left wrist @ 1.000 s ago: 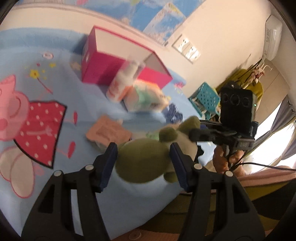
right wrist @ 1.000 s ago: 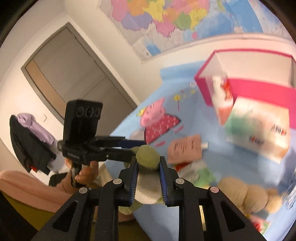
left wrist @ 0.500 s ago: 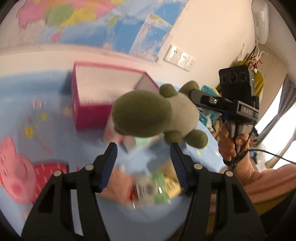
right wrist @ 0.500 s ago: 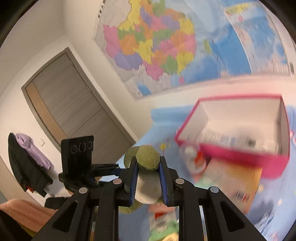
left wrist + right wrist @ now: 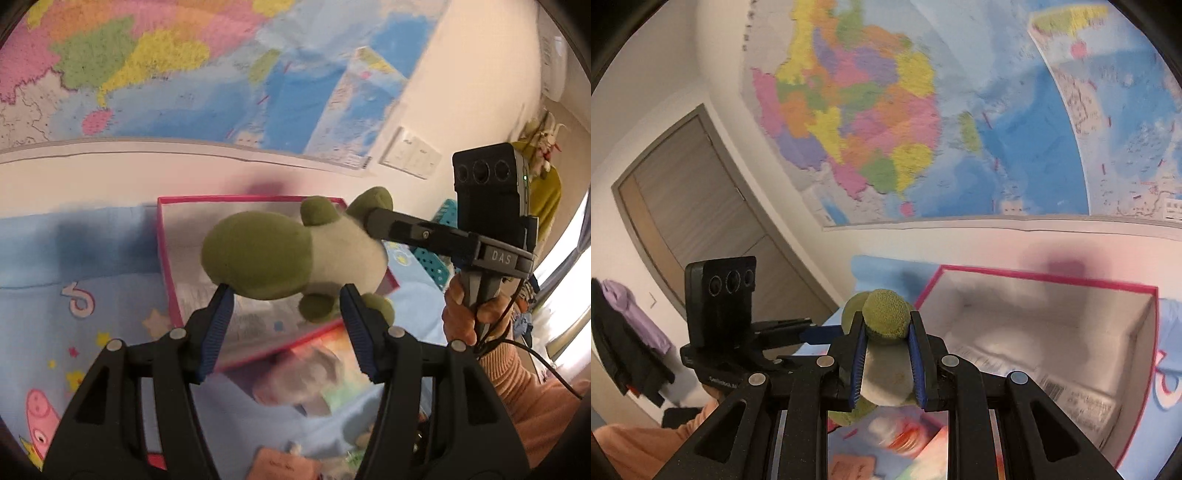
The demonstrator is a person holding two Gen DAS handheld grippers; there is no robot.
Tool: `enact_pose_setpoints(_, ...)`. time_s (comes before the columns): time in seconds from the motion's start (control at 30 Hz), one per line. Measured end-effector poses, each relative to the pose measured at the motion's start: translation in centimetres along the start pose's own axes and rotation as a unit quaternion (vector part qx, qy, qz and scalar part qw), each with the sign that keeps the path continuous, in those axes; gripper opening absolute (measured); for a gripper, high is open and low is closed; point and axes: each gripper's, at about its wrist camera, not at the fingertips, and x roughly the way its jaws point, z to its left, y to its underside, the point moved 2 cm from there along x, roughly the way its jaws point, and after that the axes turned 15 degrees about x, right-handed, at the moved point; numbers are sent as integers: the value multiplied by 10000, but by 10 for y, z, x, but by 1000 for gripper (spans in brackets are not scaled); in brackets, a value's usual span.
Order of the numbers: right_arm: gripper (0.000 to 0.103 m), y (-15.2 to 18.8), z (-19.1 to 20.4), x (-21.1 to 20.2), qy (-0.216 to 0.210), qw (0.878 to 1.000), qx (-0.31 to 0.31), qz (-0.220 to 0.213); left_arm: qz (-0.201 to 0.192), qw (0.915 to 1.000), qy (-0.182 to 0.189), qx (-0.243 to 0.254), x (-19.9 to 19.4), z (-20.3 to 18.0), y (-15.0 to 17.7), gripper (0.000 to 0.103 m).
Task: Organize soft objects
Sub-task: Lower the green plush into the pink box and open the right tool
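1. A green and cream plush toy (image 5: 280,254) is being held in the air above the open pink box (image 5: 166,258), which is lying on a blue cartoon-printed bed sheet (image 5: 66,295).
2. The toy is being pinched by the right gripper (image 5: 886,354) – its blue pads (image 5: 857,365) are being pressed into the cream body, with the green rounded end sticking up between the jaws.
3. In the left wrist view, the right gripper (image 5: 373,221) is being seen reaching in from the right, gripped by a hand (image 5: 465,314) in an orange sleeve (image 5: 535,402).
4. The left gripper (image 5: 286,328) is being kept roughly half open; its fingers (image 5: 218,325) are standing just under the toy, and whether they are touching it cannot be told for certain – no squeeze is showing.
5. Inside the box, a pale packet with a barcode (image 5: 1049,384) is being shown lying on the floor of it.
6. Blurred items are being glimpsed on the sheet below the grippers, too smeared to be named.
7. A large coloured map (image 5: 923,110) is being displayed on the wall behind the box, with a grey door (image 5: 694,221) to the left of it.
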Motion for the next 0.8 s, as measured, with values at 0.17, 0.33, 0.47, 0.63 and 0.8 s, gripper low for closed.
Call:
enact_pose_setpoints(0.17, 21, -15, -24, 34, 220, 9994, 19, 285, 149, 9998, -46, -84, 25, 15, -10, 61)
enact_pose_setpoints(0.33, 21, -26, -45, 67, 444, 9981, 79, 418, 385, 9990, -224, -96, 50, 21, -13, 61)
enact_pose_setpoints(0.47, 22, -44, -57, 81, 583, 9969, 209, 484, 483, 9980, -392, -55, 64, 21, -17, 61)
enact_pose_setpoints(0.63, 43, -45, -70, 108, 1727, 9807, 216, 892, 685, 9955, -643, -74, 80, 24, -15, 61)
enact_pose_setpoints(0.8, 50, -42, -75, 93, 1808, 9806, 308, 699, 767, 9935, -835, -102, 89, 24, -14, 61)
